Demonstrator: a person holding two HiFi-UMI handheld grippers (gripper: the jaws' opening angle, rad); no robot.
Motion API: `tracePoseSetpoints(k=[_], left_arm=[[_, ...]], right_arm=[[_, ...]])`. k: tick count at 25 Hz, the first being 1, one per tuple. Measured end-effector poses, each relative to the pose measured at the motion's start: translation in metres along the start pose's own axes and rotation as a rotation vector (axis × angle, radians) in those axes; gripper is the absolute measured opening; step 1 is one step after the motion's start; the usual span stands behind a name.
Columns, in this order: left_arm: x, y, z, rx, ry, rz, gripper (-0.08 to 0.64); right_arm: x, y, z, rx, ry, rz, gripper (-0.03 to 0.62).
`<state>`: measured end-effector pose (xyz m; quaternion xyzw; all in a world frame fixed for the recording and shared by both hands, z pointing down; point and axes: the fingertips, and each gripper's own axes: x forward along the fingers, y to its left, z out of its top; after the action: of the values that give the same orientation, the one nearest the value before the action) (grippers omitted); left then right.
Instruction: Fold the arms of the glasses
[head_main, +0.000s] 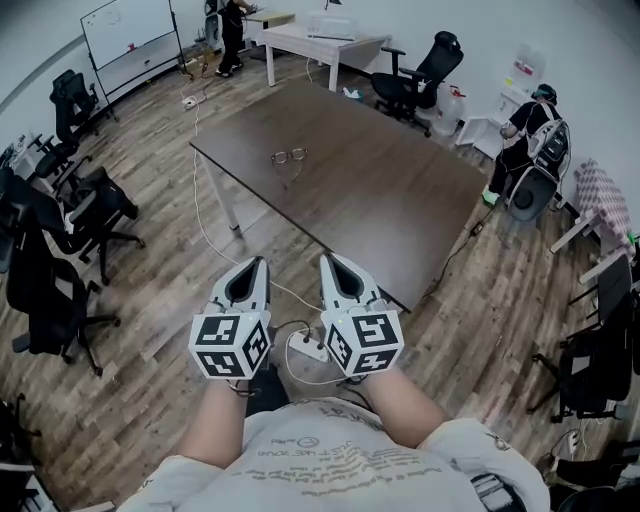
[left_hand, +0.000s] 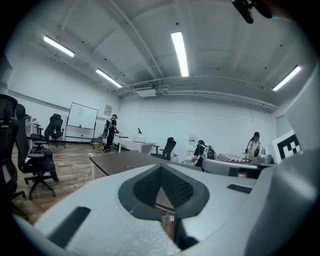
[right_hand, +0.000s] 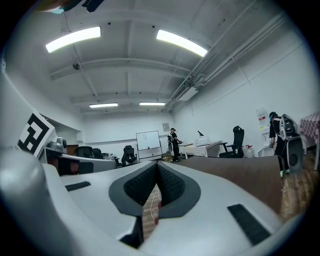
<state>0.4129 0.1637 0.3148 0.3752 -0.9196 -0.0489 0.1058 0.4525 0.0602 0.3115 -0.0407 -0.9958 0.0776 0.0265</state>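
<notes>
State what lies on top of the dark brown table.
Only a pair of glasses lies on the table, near its far end. Anything beneath the table is hidden.

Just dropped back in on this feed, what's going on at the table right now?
A person holds the left gripper and the right gripper side by side in front of the body. Both are shut, with nothing between the jaws. The thin-framed glasses lie alone on the dark brown rectangular table, well ahead of both grippers. Nothing touches them, so the folding has not begun.
</notes>
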Motion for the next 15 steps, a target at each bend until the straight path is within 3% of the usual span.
tracePoseSetpoints(k=[15], left_arm=[[0.116,0.141,0.036,-0.043,0.026,-0.095,0.012]], right_arm=[[0.177,0.006,-0.004,-0.033,0.029,-0.106,0.014]])
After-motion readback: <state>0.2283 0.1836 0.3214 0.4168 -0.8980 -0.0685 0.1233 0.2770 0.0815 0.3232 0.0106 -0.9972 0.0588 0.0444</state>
